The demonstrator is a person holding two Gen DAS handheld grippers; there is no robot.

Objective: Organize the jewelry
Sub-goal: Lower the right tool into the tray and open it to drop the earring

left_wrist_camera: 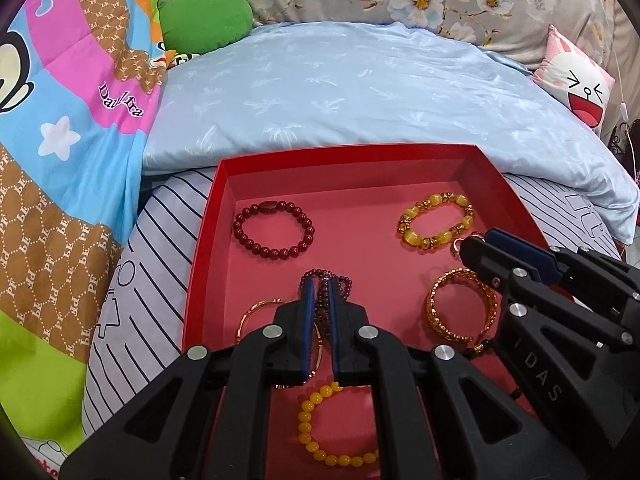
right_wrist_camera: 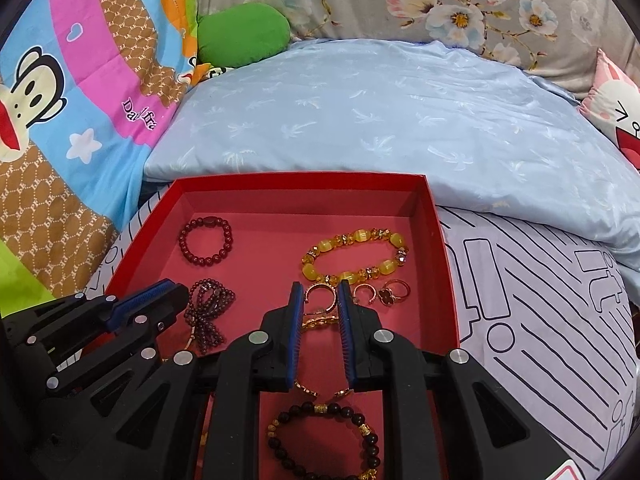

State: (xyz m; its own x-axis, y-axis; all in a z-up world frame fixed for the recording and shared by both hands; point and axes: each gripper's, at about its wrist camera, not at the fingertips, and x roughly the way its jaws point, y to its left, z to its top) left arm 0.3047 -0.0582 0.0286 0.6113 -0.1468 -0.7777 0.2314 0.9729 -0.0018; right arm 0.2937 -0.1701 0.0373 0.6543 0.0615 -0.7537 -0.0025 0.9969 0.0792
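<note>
A red tray [left_wrist_camera: 208,216] [right_wrist_camera: 440,240] lies on the bed and holds several pieces of jewelry. My left gripper [left_wrist_camera: 319,284] is shut on a dark purple bead strand [left_wrist_camera: 322,280], which also shows in the right wrist view [right_wrist_camera: 208,304]. My right gripper [right_wrist_camera: 320,286] is open, its fingers astride a gold ring [right_wrist_camera: 318,292] and above a gold bangle [left_wrist_camera: 460,304]. A dark red bead bracelet [left_wrist_camera: 274,229] [right_wrist_camera: 206,242] and a yellow stone bracelet [left_wrist_camera: 436,220] [right_wrist_camera: 354,256] lie at the far end. A yellow bead bracelet [left_wrist_camera: 332,428] and a black bead bracelet [right_wrist_camera: 324,440] lie near.
Two small gold rings [right_wrist_camera: 384,292] lie right of my right gripper. A thin gold bangle [left_wrist_camera: 256,312] lies by the left gripper. A light blue quilt [left_wrist_camera: 340,88] lies behind the tray, a colourful cartoon blanket [left_wrist_camera: 60,120] on the left, a striped sheet [right_wrist_camera: 540,320] on the right.
</note>
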